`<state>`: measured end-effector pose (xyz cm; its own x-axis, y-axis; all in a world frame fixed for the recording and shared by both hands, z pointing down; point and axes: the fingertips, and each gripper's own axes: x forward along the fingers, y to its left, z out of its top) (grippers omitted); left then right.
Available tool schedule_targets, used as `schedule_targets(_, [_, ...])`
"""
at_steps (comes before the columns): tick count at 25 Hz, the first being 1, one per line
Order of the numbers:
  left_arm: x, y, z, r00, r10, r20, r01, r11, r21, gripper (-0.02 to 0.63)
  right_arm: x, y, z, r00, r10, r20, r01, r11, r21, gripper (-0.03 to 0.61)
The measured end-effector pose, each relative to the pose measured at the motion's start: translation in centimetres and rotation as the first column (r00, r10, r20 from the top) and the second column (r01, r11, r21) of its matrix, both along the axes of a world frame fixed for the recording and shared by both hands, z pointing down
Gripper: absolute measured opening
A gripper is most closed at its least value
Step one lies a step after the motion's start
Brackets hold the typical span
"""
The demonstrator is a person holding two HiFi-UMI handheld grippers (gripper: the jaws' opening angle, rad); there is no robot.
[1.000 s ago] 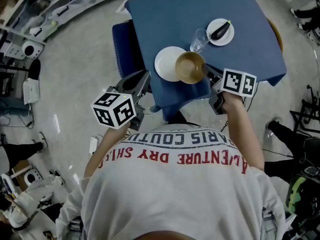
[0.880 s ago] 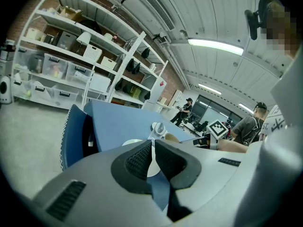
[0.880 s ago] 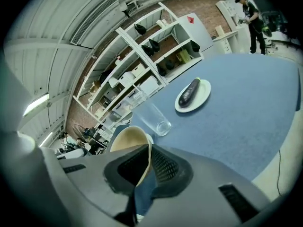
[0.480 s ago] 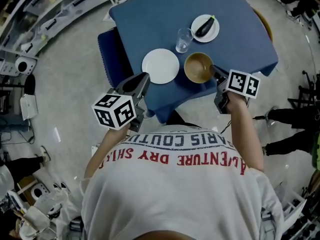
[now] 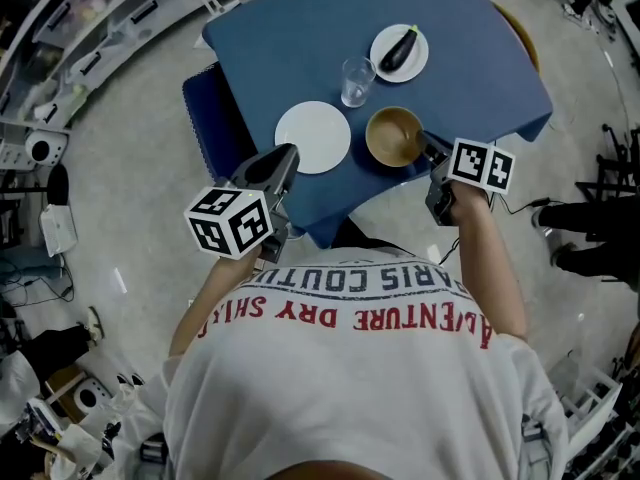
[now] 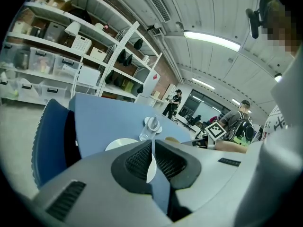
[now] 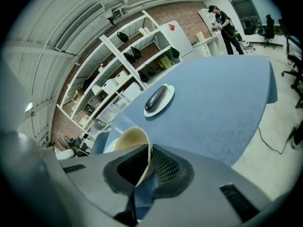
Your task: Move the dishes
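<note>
Blue cloth covers the table (image 5: 300, 38) below you, which stands on a grey floor (image 5: 130, 178) with a dark blue chair (image 5: 205, 118) tucked against its left side. Your right gripper (image 5: 426, 142) is clamped on the near rim of the brown bowl (image 5: 392, 136). In the right gripper view the thin wall of the bowl runs between the two ribbed pads (image 7: 164, 164), one inside the bowl and one outside, and both press on it. The bowl sits close to the table's near edge, towards your right. You cannot tell from these views whether its base rests on the cloth. Just to its left, and apart from it, lies the empty white plate (image 5: 312, 137). A clear glass (image 5: 355, 80) stands beyond the gap between those two. Farther back and to the right is a smaller plate (image 5: 383, 36) carrying a dark eggplant (image 5: 400, 50). Your left gripper (image 5: 284, 155) hangs just off the table's near left edge and is aimed towards the white plate. Its jaws are brought together with nothing between them. Only a sliver of the plate shows through the slit below the tips in the left gripper view. Metal shelving (image 6: 57, 41) loaded with boxes lines the wall behind the table.
</note>
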<state>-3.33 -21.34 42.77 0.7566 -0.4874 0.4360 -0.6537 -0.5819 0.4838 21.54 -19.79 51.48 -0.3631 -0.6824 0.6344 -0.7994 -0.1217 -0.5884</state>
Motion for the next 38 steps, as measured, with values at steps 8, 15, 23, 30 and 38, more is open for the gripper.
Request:
schedule_targets(8, [0.0,0.1,0.4,1.000,0.007,0.007,-0.007,1.000,-0.003,0.043,0.1,-0.1,0.1,1.000,-0.008,-0.021,0.009,0.999,0.033,0.038])
schedule_targets(15, [-1.1,1.2,-0.2,1.000,0.009,0.021,-0.009,1.000,0.021,0.043,-0.4,-0.1,-1.3,1.000,-0.004,-0.014,0.005,0.993,0.116,0.189])
schedule_targets(23, [-1.9,3.8,-1.3,0.999,0.025,0.029,-0.026,0.999,0.037,0.043,-1.7,1.1,-7.7,0.973,-0.041,-0.228,0.123,0.926,0.357,0.208])
schedule_targets(30, [-2.0,6.0,-3.6,0.999,0.046,0.004,-0.047,0.996,0.082,0.043,-5.9,4.3,-12.9,0.954,-0.104,-0.282,0.241,0.825,0.512,0.109])
schedule_targets(38, [-2.5,9.4,-6.2,0.996,0.079,-0.036,-0.074,0.988,0.137,0.043,-10.8,8.9,-15.2,0.926,-0.217,-0.310,0.367,0.710,0.600,0.048])
